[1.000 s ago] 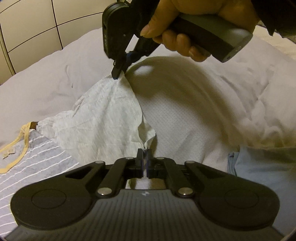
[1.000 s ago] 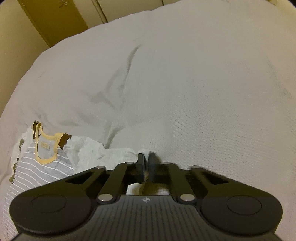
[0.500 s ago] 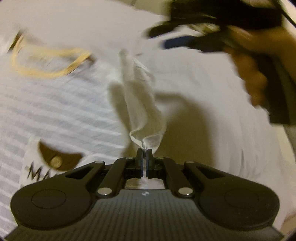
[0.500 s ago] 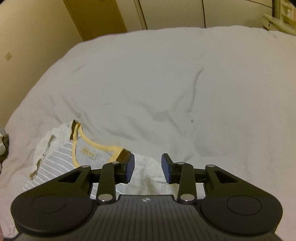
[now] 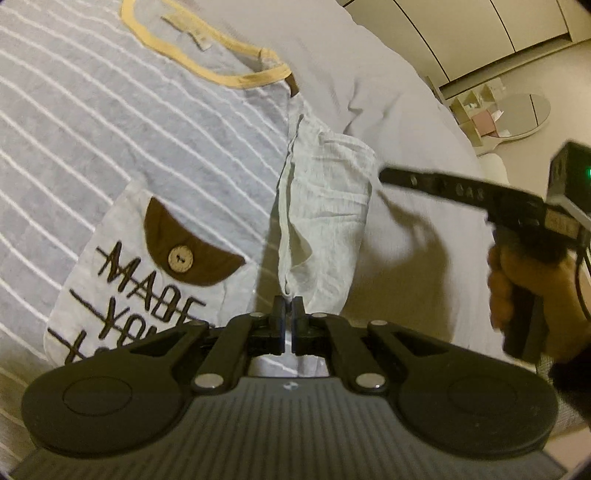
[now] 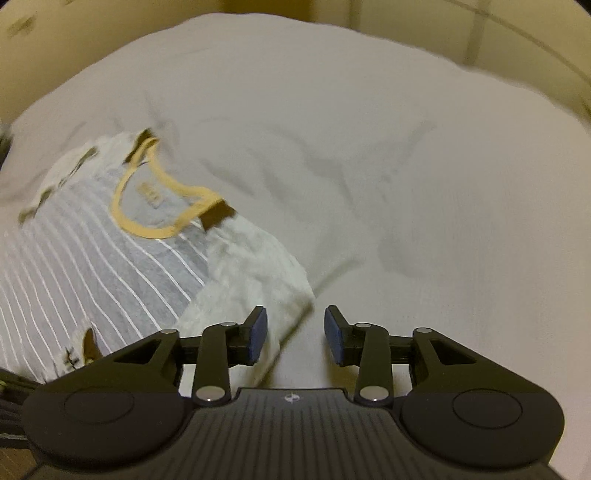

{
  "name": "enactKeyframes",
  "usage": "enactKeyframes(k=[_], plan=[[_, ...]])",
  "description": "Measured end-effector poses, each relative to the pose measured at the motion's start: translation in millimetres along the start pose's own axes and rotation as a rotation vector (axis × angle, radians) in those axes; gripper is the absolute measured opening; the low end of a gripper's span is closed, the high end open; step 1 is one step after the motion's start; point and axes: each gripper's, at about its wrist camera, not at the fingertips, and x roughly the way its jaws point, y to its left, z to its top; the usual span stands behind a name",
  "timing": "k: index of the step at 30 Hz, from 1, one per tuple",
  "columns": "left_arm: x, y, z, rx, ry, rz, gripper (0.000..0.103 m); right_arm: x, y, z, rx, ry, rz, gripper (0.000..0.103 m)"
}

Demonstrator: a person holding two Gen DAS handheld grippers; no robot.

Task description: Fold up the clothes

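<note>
A grey T-shirt with white stripes (image 5: pixel 110 122) (image 6: pixel 92 266) lies flat on the bed, with a yellow neckband (image 5: pixel 207 70) and a chest pocket with a brown buttoned flap (image 5: pixel 184 254). Its pale sleeve (image 5: pixel 325 214) (image 6: pixel 255 277) is folded in along the body's edge. My left gripper (image 5: pixel 288 308) is shut on the sleeve's lower edge. In the left wrist view my right gripper (image 5: pixel 391 175) hovers just right of the sleeve, held by a hand (image 5: pixel 532 288). In its own view the right gripper (image 6: pixel 295 330) is open and holds nothing, above the sleeve's edge.
The pale grey bedsheet (image 6: pixel 388 147) spreads wrinkled to the right and beyond the shirt. Cupboard doors (image 5: pixel 480 33) and a low round table with small items (image 5: pixel 517 114) stand past the bed.
The right gripper has let go of the sleeve, opened and pulled off to the right. The left gripper, still shut on the sleeve, has carried it over against the shirt's body.
</note>
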Motion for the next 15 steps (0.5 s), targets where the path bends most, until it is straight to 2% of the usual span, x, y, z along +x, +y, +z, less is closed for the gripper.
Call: enactKeyframes(k=[5, 7, 8, 9, 10, 14, 15], plan=[[5, -4, -3, 0.016, 0.000, 0.012, 0.000, 30, 6, 29, -0.145, 0.018, 0.067, 0.044], [4, -3, -4, 0.023, -0.002, 0.016, 0.000, 44, 10, 35, -0.195, 0.078, 0.104, 0.042], [3, -3, -5, 0.027, -0.003, 0.018, 0.000, 50, 10, 38, -0.206, 0.115, 0.119, 0.033], [3, -3, -5, 0.030, -0.004, 0.020, 0.000, 57, 9, 38, -0.206, 0.143, 0.128, 0.007], [2, -3, -5, 0.037, -0.004, 0.020, 0.000, 60, 7, 39, -0.196, 0.167, 0.123, 0.000], [0, -4, -7, 0.075, 0.002, 0.003, 0.000, 47, -14, 40, -0.105, 0.156, 0.030, 0.000], [2, -5, -7, 0.085, 0.005, 0.000, 0.000, 47, -20, 39, -0.072, 0.157, 0.029, 0.000]])
